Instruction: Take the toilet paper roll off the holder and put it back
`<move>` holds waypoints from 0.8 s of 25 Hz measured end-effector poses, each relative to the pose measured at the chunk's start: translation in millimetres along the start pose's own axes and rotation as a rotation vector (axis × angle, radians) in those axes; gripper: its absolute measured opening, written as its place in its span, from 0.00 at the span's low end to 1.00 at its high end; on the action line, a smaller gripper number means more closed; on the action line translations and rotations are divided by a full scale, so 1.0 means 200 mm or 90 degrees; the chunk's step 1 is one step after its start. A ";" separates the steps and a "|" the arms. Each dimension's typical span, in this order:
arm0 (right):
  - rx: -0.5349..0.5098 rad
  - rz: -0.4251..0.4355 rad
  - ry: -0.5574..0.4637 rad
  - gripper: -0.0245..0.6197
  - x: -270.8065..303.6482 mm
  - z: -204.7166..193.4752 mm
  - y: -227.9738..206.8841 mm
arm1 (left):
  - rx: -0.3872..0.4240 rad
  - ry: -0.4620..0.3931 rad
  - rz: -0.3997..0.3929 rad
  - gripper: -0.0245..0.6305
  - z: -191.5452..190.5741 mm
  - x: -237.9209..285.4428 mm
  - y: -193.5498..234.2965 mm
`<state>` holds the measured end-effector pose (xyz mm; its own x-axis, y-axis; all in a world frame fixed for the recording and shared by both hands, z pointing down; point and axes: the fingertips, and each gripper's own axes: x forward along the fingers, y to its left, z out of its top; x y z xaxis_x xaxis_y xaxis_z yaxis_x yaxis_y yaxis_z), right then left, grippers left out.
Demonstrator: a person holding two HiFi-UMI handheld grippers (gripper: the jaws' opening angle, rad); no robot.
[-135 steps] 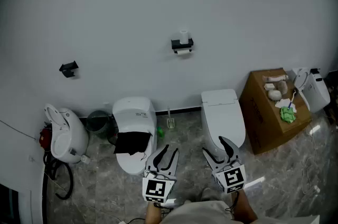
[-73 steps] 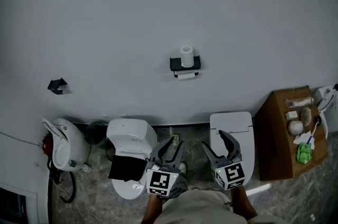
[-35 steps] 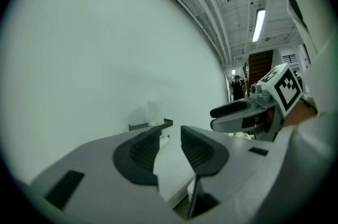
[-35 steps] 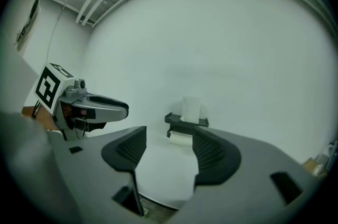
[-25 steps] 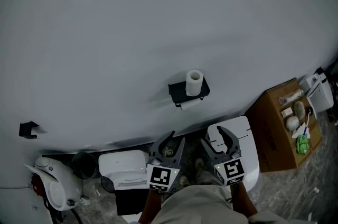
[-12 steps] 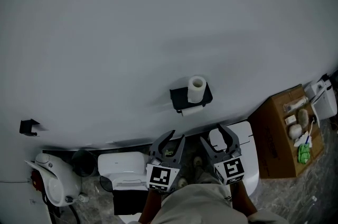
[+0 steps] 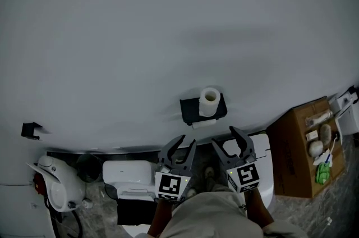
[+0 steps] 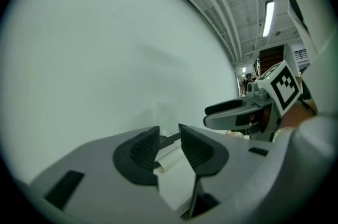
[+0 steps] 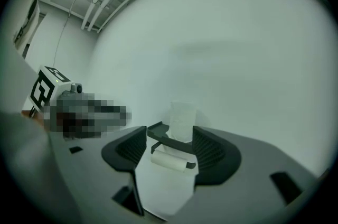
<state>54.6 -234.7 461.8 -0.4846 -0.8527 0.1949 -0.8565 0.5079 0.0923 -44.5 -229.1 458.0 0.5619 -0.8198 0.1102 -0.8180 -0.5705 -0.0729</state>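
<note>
The left gripper (image 7: pixel 187 142) and right gripper (image 7: pixel 224 138) are held side by side low in the head view. Both point up toward a black holder (image 7: pixel 190 110) fixed to the white wall (image 7: pixel 168 35). Neither gripper touches the holder; each hangs below it with a gap of bare wall between.

The left gripper's jaws are parted by a narrow gap and grasp nothing. In its own view the holder shows through that gap, some way beyond the tips. The right gripper's jaws are spread wider and are likewise empty. Its view frames the holder squarely between the two jaws, again well beyond them.

The holder carries two rolls. A top roll (image 7: pixel 210 101) stands upright on the holder's flat shelf, toward its right end, with its core hole facing up in the head view. A lower roll (image 9: pixel 169 160) lies horizontal on the bar under the shelf, with a sheet hanging down from it.

Below the grippers, against the wall, stand two white toilets. The left toilet (image 7: pixel 128 172) is under the left gripper's side, and something dark lies at its near end. The right toilet (image 7: pixel 262 147) is partly hidden by the right gripper. Right of it stands a brown cardboard box (image 7: pixel 294 152) with small items on top, one of them green. Far left on the wall is a small black bracket (image 7: pixel 31 130). A light-clad person fills the bottom edge of the head view.
</note>
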 end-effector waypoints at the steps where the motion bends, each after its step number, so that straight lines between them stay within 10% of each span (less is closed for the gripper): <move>1: 0.000 0.004 0.002 0.46 0.02 0.00 -0.01 | 0.001 0.001 0.001 0.24 0.00 0.01 0.00; 20: -0.010 0.033 -0.020 0.48 0.32 0.09 -0.14 | 0.001 0.013 0.024 0.24 0.01 0.20 0.10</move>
<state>45.2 -305.0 454.7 -0.5343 -0.8282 0.1692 -0.8268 0.5537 0.0989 -37.3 -273.2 459.7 0.5280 -0.8396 0.1279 -0.8384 -0.5393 -0.0787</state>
